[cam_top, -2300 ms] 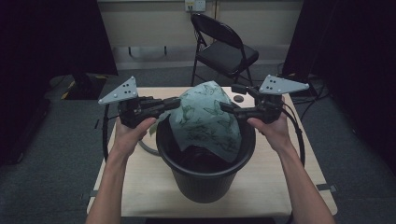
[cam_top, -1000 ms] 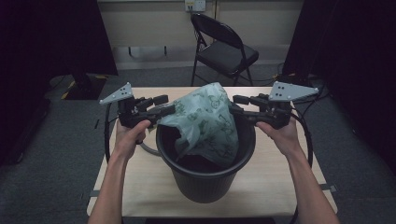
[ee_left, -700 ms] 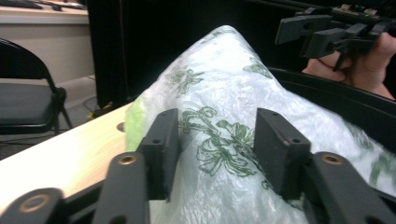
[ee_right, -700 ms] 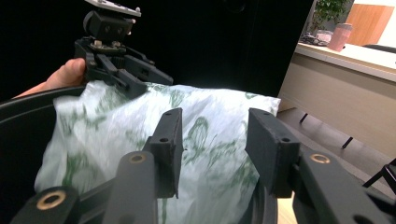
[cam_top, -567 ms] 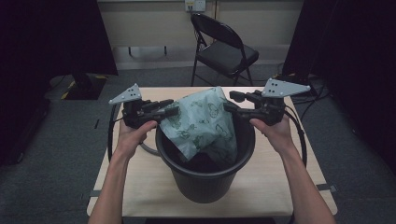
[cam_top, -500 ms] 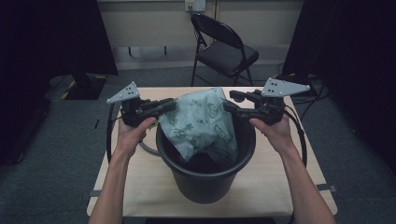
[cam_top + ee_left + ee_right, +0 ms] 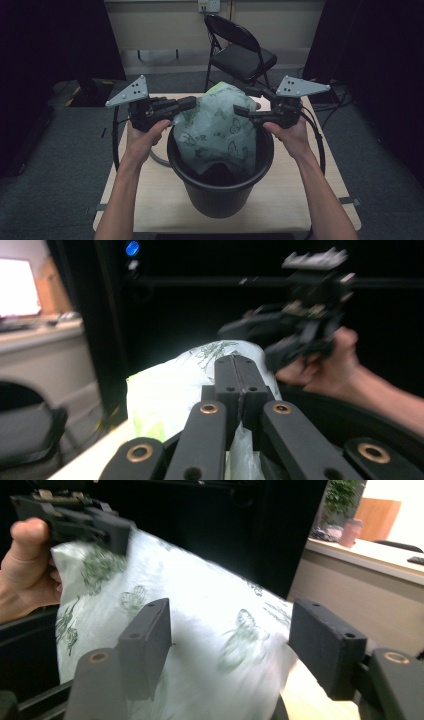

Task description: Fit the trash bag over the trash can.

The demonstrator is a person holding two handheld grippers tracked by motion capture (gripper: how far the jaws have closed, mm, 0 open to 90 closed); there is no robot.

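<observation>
Here, a pale green plastic bag (image 7: 220, 127) printed with dark butterfly figures stands half inside a black bucket (image 7: 220, 192) on a light wooden table (image 7: 150, 195), its upper part bulging above the rim. No brand, label or legible writing appears on the bag, the bucket or the grippers; the print is pictorial.

Left gripper (image 7: 192, 103): its 2 jaws are pressed together with a fold of the bag's film pinched between them, as the left gripper view shows, where the film emerges below the closed jaws. Right gripper (image 7: 239, 111): in the right gripper view its 2 jaws stand wide apart, with the bag's bulging side between and beyond them; whether either jaw touches the film cannot be told.

The bag's lower part and the bucket's floor are hidden in shadow. The far half of the table lies behind the bag and both hands. Both gripper views are blurred, so fine detail of the print is lost. A folding chair (image 7: 240, 52) stands beyond the table; the surroundings at both sides are dark.
</observation>
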